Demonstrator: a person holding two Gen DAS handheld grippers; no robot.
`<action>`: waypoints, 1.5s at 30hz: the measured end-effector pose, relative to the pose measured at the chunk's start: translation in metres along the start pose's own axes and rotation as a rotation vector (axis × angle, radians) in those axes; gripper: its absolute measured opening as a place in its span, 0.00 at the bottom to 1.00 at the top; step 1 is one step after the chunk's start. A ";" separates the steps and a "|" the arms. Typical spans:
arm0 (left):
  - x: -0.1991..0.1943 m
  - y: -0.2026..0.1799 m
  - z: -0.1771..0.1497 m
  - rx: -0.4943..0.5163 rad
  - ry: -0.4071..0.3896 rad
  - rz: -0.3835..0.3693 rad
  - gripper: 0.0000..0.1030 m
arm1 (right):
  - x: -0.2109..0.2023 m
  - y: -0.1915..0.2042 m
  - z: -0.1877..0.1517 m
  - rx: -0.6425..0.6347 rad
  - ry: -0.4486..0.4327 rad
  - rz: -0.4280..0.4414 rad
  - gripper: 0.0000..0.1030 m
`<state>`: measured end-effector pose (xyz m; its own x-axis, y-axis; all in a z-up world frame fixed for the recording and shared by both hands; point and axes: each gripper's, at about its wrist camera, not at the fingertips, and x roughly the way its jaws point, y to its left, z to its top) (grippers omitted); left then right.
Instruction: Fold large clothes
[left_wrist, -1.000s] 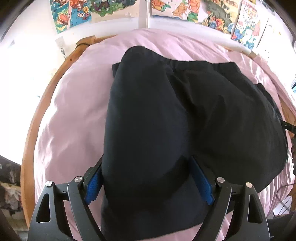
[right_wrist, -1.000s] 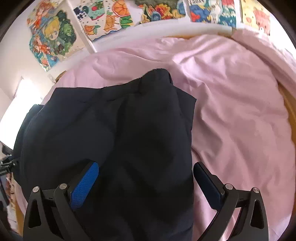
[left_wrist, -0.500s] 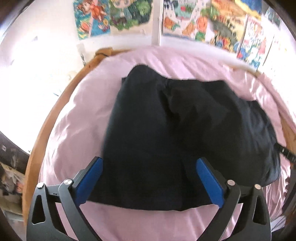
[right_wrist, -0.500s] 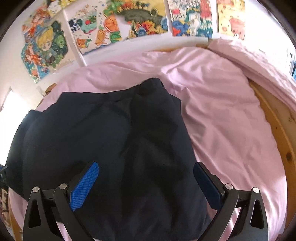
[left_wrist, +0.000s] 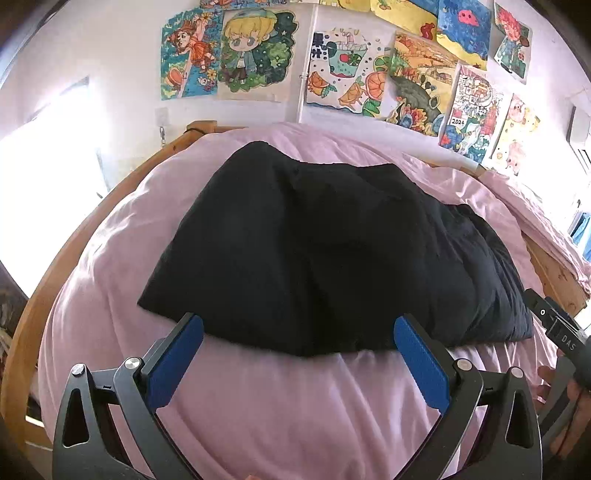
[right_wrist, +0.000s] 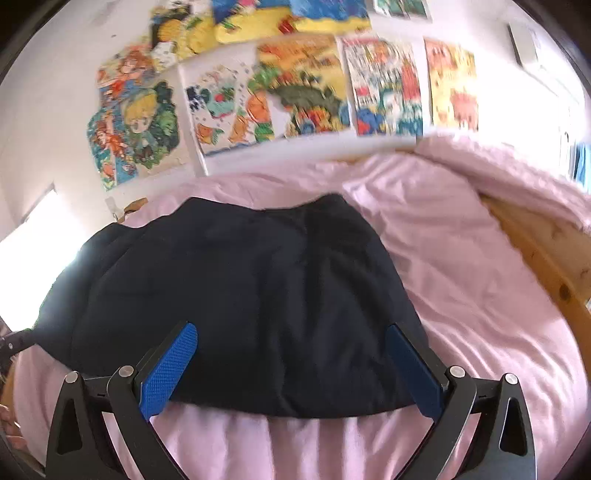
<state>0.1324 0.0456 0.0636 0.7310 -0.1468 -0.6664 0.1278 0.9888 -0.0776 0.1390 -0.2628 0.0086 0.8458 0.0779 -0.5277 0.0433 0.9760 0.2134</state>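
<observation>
Lies spread on the pink bed sheet (left_wrist: 280, 413), straight ahead of both tools: the dark navy folded fabric garment (left_wrist: 325, 251), long axis left to right. Left gripper (left_wrist: 299, 347) and right gripper (right_wrist: 291, 362) gape wide, empty, level at its near hem.

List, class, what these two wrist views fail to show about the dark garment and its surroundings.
1. Black garment: its type and number of folded layers; dark fabric hides the seams, both views.
2. Wall drawings: detail lost to motion blur, right wrist view.
3. Right gripper body: cut off by the left wrist view's edge.
4. Area left of the bed frame: washed out by glare.
</observation>
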 end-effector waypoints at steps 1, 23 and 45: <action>-0.002 -0.003 -0.001 0.012 -0.008 0.005 0.98 | -0.004 0.003 -0.002 -0.008 -0.014 -0.002 1.00; -0.031 -0.025 -0.072 0.050 -0.236 0.172 0.98 | -0.063 0.053 -0.053 -0.094 -0.104 0.025 1.00; -0.052 -0.030 -0.115 0.036 -0.393 0.197 0.98 | -0.083 0.052 -0.101 -0.056 -0.143 -0.022 1.00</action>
<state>0.0133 0.0270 0.0153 0.9423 0.0378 -0.3327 -0.0214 0.9984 0.0529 0.0176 -0.1981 -0.0193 0.9122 0.0305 -0.4086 0.0364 0.9872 0.1550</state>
